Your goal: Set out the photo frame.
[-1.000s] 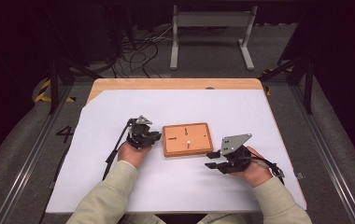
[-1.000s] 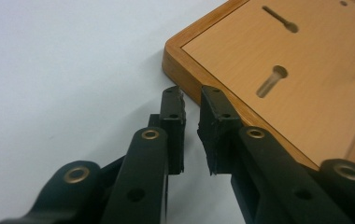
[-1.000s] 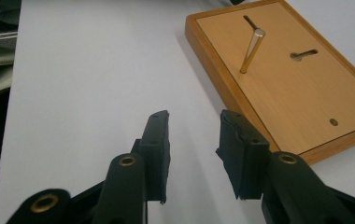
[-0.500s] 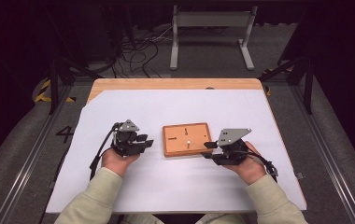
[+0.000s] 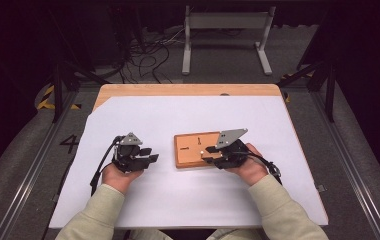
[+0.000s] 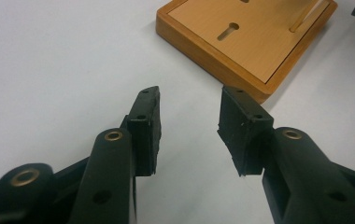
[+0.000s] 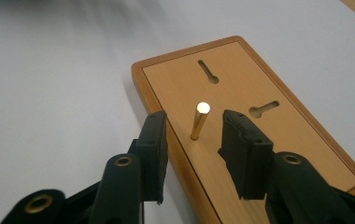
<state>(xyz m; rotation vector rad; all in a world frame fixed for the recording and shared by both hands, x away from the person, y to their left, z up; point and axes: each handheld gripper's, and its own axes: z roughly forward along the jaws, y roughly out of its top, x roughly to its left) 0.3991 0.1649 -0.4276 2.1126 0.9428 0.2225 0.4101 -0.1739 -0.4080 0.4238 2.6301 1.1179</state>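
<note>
A flat wooden board [image 5: 190, 150] with two keyhole slots lies on the white sheet mid-table. A thin brass peg [image 7: 200, 120] stands upright in it. My right gripper [image 5: 208, 154] reaches over the board's right edge. In the right gripper view [image 7: 195, 122] its jaws stand open on either side of the peg, not touching it. My left gripper [image 5: 152, 155] rests left of the board, a short gap away. Its jaws [image 6: 190, 95] have just been opening, with bare sheet between them, and the board's corner [image 6: 259, 88] lies just ahead.
The white sheet [image 5: 188, 112] covers most of the wooden table [image 5: 178, 90], which shows along the far edge. Beyond the table, a grey metal stand [image 5: 225, 35] and loose cables [image 5: 148, 55] are on the dark floor. Black cables trail from both grippers.
The left gripper drew back leftward from the board's left edge and its jaws opened. The right gripper moved left and farther up the table, over the board's right side around the peg.
</note>
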